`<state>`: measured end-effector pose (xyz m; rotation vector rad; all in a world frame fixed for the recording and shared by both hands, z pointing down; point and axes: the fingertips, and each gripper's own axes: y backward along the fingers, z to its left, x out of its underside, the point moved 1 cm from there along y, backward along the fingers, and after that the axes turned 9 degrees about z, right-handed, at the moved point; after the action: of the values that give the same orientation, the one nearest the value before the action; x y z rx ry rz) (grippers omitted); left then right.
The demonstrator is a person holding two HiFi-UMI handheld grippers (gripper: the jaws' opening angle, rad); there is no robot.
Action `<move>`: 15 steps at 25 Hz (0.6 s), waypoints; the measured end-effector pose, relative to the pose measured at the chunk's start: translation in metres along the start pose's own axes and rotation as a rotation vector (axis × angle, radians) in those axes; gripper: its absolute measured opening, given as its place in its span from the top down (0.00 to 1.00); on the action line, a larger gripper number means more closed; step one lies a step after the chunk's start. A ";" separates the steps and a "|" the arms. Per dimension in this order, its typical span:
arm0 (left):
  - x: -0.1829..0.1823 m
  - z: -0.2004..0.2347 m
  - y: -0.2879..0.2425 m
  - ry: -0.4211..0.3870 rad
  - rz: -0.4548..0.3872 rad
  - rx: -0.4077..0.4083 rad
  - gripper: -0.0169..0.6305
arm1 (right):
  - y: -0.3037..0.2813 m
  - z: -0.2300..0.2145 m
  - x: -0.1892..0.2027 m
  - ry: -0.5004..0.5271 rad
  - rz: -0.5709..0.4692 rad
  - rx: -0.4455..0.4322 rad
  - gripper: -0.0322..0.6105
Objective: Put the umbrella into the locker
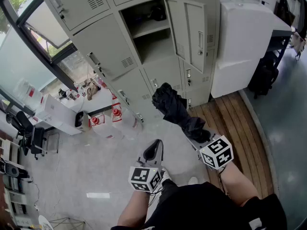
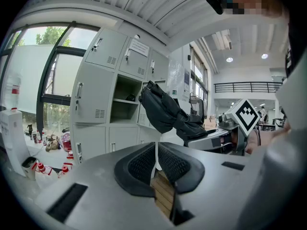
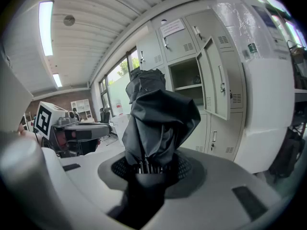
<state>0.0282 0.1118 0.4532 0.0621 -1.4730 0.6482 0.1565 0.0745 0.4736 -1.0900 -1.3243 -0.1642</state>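
A folded black umbrella sticks out from my right gripper, which is shut on its lower end; its loose fabric fills the middle of the right gripper view and also shows in the left gripper view as the umbrella. The grey locker stands ahead with its door swung open and a shelf inside. The umbrella's tip is still short of that opening. My left gripper hangs lower left, jaws shut with nothing between them.
Closed locker doors surround the open one. A white cabinet stands right of the lockers. Red and white items sit on the floor at left by a window. A dark thing lies on the open locker's upper shelf.
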 end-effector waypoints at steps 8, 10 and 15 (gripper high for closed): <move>-0.001 0.002 0.002 -0.003 0.000 0.000 0.93 | -0.002 0.003 -0.003 -0.021 -0.013 -0.020 0.64; -0.001 0.003 0.002 -0.005 0.001 0.000 0.93 | -0.003 0.004 -0.004 -0.032 -0.014 -0.028 0.64; -0.001 0.008 0.002 -0.002 0.003 -0.003 0.93 | -0.007 0.005 -0.004 -0.032 -0.003 -0.030 0.64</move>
<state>0.0204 0.1101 0.4525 0.0586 -1.4759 0.6488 0.1471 0.0722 0.4733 -1.1205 -1.3559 -0.1701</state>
